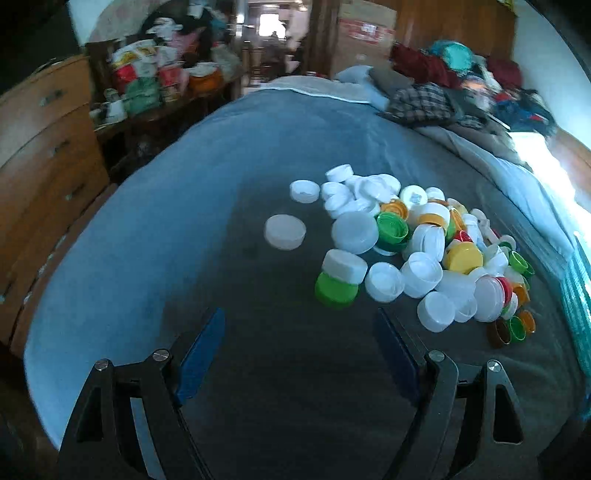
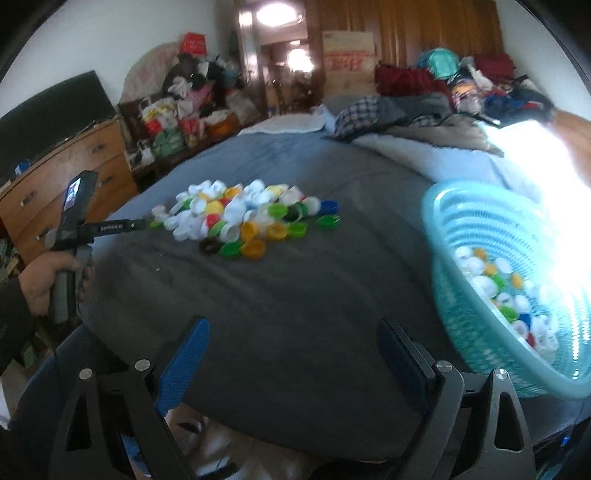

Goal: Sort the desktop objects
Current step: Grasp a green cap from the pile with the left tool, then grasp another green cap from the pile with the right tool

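Bed: I see its grey cover carrying everything.
Basket: turquoise, at the bed's right edge, caps inside.
Cap pile: mid-bed, toward the left edge.
Left gripper: released, empty.
Right gripper: released, empty.

Grey-covered bed fills frame centre. Wooden dresser at left, wood-panelled wall upper right. Bright window glare right edge.

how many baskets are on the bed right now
1. The turquoise mesh basket sits on the dark blanket at the right of the right wrist view, already holding caps. The left wrist view shows only its edge; none other visible.
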`<state>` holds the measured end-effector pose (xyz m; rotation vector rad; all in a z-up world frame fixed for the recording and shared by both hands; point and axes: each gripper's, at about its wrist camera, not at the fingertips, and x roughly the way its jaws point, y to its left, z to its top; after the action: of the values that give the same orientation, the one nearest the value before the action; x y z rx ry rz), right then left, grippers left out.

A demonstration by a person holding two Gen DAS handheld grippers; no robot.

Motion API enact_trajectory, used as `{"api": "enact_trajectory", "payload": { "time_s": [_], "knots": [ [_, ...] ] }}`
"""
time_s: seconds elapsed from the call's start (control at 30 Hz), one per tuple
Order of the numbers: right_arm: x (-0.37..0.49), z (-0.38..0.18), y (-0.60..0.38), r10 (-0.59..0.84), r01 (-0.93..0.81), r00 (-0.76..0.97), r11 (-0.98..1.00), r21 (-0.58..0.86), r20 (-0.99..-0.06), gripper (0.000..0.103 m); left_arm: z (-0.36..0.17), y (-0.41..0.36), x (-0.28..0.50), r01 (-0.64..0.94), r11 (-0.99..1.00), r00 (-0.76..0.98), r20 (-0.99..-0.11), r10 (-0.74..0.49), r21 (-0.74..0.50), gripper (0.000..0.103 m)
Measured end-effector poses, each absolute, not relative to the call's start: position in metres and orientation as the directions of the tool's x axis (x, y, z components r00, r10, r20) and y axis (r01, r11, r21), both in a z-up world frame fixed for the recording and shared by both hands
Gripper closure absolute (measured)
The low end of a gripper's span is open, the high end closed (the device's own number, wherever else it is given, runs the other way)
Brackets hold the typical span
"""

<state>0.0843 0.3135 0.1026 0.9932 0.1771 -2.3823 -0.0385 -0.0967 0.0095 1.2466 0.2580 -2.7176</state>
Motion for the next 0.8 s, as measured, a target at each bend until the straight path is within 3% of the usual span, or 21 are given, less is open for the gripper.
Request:
{"api": "enact_trajectory", "payload": {
  "time_s": [0.23,0.3,0.37,0.53,0.8],
  "knots": [
    [0.080,0.087,0.286,-0.420,0.558,-0.515,-0.826,0.080,-0.747,0.010,-0.008,-0.089,-0.065,0.110,-0.989,-0.611,-0.792,0.013,-0.101,0.026],
    [0.081,0.084,0.282,-0.423,0.562,-0.500,-0.822,0.089,-0.756,0.015,-0.010,-0.089,-0.059,0.100,-0.991,-0.617,-0.787,0.009,-0.090,0.038],
    [0.080,0.084,0.278,-0.434,0.565,-0.490,-0.818,0.104,-0.756,0.027,-0.005,-0.091,-0.053,0.087,-0.992,-0.632,-0.775,0.013,-0.088,0.080],
    [0.072,0.086,0.272,-0.451,0.564,-0.493,-0.817,0.121,-0.744,0.044,0.010,-0.095,-0.035,0.020,-0.991,-0.648,-0.757,0.089,-0.134,0.081],
    [0.024,0.082,0.264,-0.416,0.524,-0.554,-0.847,0.086,-0.721,0.044,0.032,-0.086,0.005,-0.009,-0.986,-0.655,-0.745,0.130,-0.165,0.081]
  ]
}}
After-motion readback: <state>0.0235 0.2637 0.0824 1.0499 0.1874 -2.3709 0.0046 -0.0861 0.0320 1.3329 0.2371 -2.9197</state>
